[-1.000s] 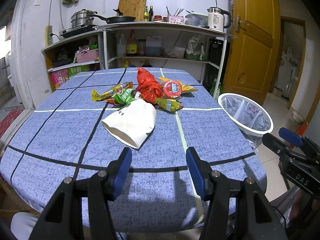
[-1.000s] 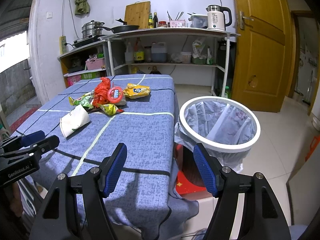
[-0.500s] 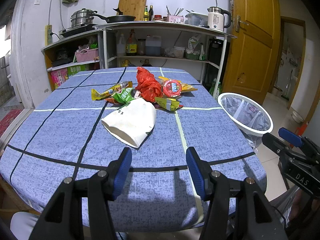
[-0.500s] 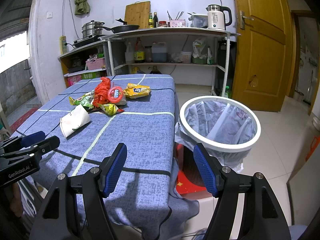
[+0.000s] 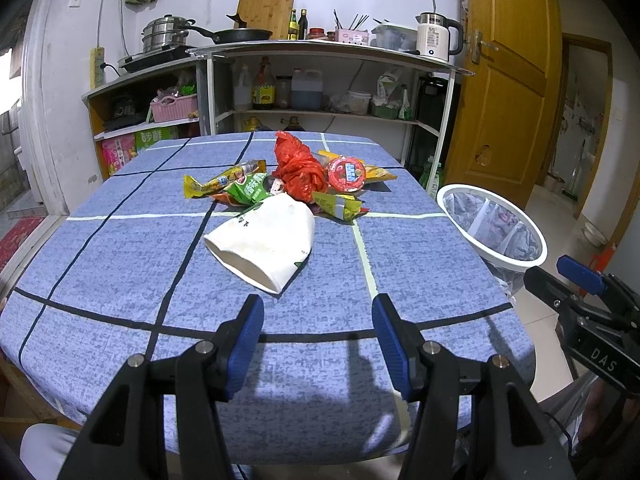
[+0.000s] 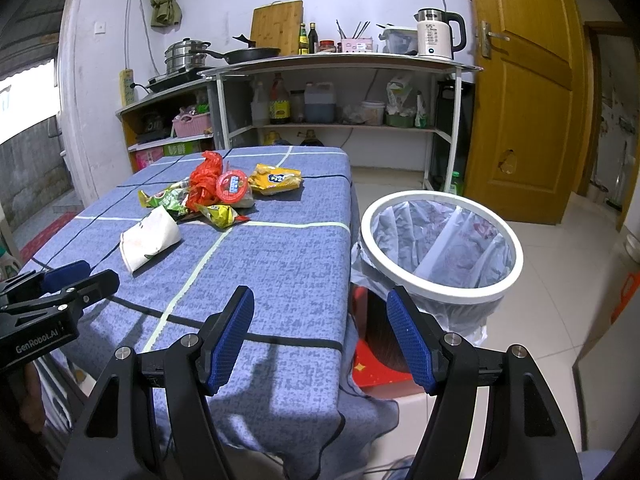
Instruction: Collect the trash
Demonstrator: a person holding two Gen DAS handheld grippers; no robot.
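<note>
A pile of trash lies mid-table: a flattened white paper cup (image 5: 264, 246) (image 6: 149, 237) nearest me, a crumpled red plastic bag (image 5: 298, 168) (image 6: 205, 180), a round red lid (image 5: 346, 173) (image 6: 233, 185), green and yellow snack wrappers (image 5: 224, 186) (image 6: 218, 215) and a yellow packet (image 6: 275, 179). A white-rimmed trash bin (image 5: 491, 226) (image 6: 440, 244) lined with a clear bag stands right of the table. My left gripper (image 5: 318, 322) is open and empty above the table's near edge, short of the cup. My right gripper (image 6: 322, 316) is open and empty over the table's right front corner, beside the bin.
The table (image 5: 120, 248) has a blue checked cloth. Behind it stands a kitchen shelf (image 5: 320, 52) with pans, bottles and a kettle (image 5: 434, 36). A wooden door (image 5: 508, 92) is at the right. A tiled floor (image 6: 560, 300) surrounds the bin.
Almost nothing: both grippers stay open and hold nearly still, and the trash has not moved.
</note>
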